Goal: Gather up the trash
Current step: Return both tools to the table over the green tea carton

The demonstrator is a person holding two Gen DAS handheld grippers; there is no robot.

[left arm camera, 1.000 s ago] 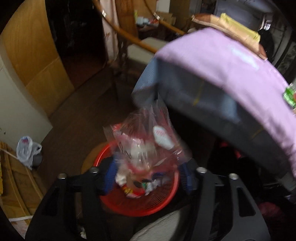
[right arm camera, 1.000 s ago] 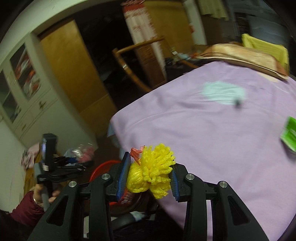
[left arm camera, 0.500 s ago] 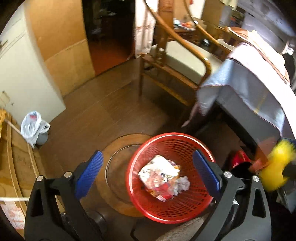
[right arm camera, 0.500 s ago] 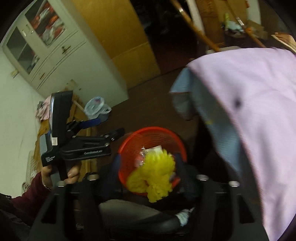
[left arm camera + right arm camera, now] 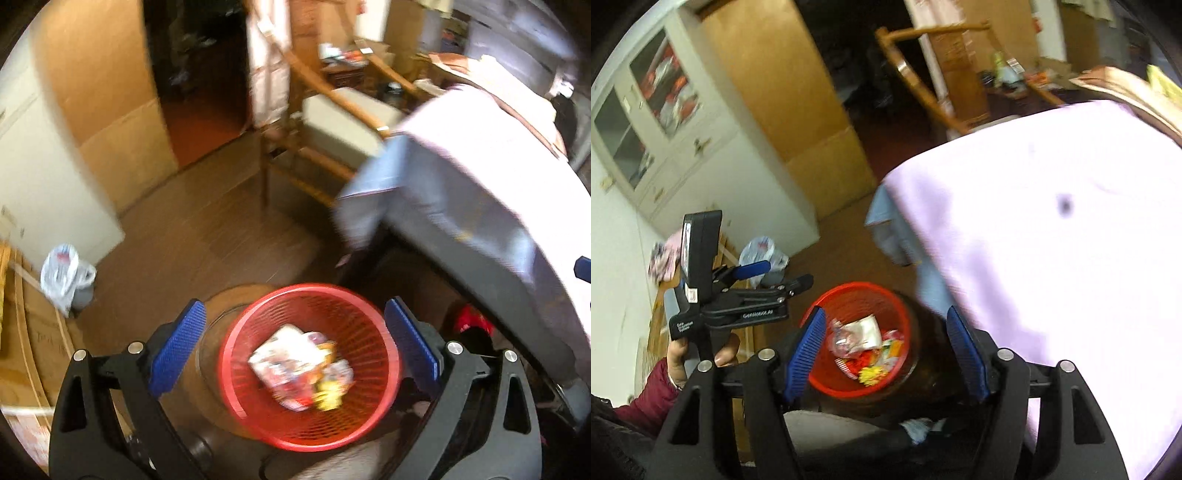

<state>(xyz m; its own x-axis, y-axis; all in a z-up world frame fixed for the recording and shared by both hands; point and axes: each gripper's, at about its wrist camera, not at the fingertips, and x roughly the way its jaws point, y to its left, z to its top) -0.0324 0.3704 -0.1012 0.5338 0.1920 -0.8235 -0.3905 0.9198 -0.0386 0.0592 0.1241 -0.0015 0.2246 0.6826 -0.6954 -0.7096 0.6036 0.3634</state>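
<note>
Trash lay in the red mesh basket [image 5: 236, 373] on the dark floor, which stood just beside the corner of the table draped in a lilac cloth [image 5: 1052, 236]: a printed white-and-red wrapper [image 5: 284, 356], a crumpled clear packet [image 5: 839, 336] and a yellow foam net [image 5: 873, 373] rested on the basket's bottom, close together, though blur hid how they overlapped. Left gripper [image 5: 293, 350] hung above the basket, pointing steeply down, with its blue pads [image 5: 177, 349] spread wide to either side of the rim and nothing between them. Right gripper [image 5: 886, 354] also looked down over the basket; its jaws were opening, its blue pads [image 5: 807, 354] stood apart, and nothing was held between them, the yellow net lying loose below. In the right wrist view the left gripper appeared side-on at the left, gripped from beneath by a hand [image 5: 683, 354] in a dark red sleeve [image 5: 653, 395]. A knotted white plastic bag [image 5: 64, 275] sat on the floor by a white cabinet [image 5: 701, 155], well apart from the basket, and a wooden chair [image 5: 332, 122] stood beyond the table's corner.
</note>
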